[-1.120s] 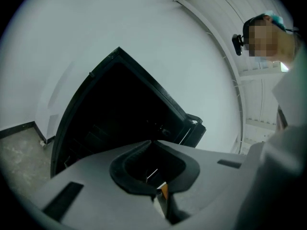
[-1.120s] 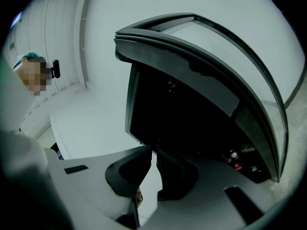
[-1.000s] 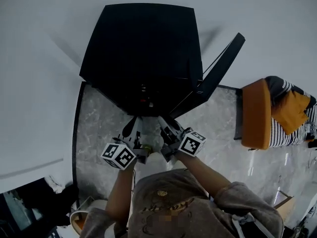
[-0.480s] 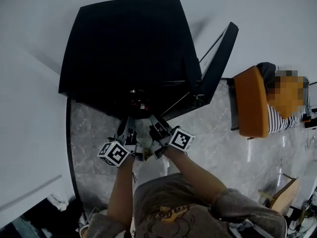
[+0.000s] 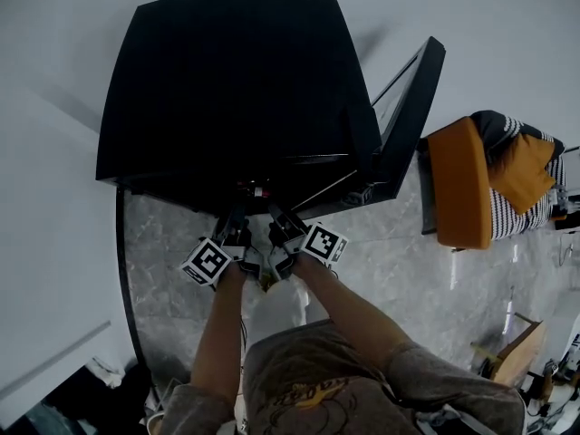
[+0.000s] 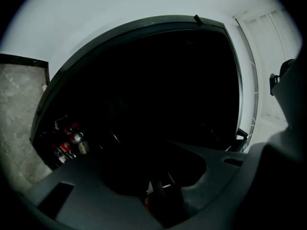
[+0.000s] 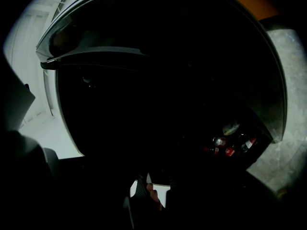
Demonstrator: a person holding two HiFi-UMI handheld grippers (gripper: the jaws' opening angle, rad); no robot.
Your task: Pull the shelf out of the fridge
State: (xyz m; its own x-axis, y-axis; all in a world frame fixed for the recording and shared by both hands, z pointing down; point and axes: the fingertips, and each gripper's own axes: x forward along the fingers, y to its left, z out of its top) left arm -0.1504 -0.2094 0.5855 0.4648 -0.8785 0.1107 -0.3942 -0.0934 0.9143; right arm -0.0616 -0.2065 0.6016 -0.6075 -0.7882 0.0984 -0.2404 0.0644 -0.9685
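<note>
Black fridge (image 5: 227, 80) fills the head view, door (image 5: 408, 116) swung open at 2 o'clock. Left gripper (image 5: 234, 229) and right gripper (image 5: 279, 223) sit side by side at the fridge's front opening, 6 o'clock of it, both pointing in. Left fingers (image 6: 160, 198) have just been opening and stand well apart, with nothing made out between them. Right fingers (image 7: 140, 189) have also just been opening, to a smaller gap that looks empty. The shelf is somewhere in the black interior ahead of both fingers; its edge can't be picked out, and contact can't be told. Small red-labelled bottles (image 6: 72, 140) stand low inside the fridge, at 8 o'clock in the left gripper view and 4 o'clock in the right; which compartment is unclear. Orange chair (image 5: 458, 198) at 3 o'clock, on the grey marble floor (image 5: 172, 243).
</note>
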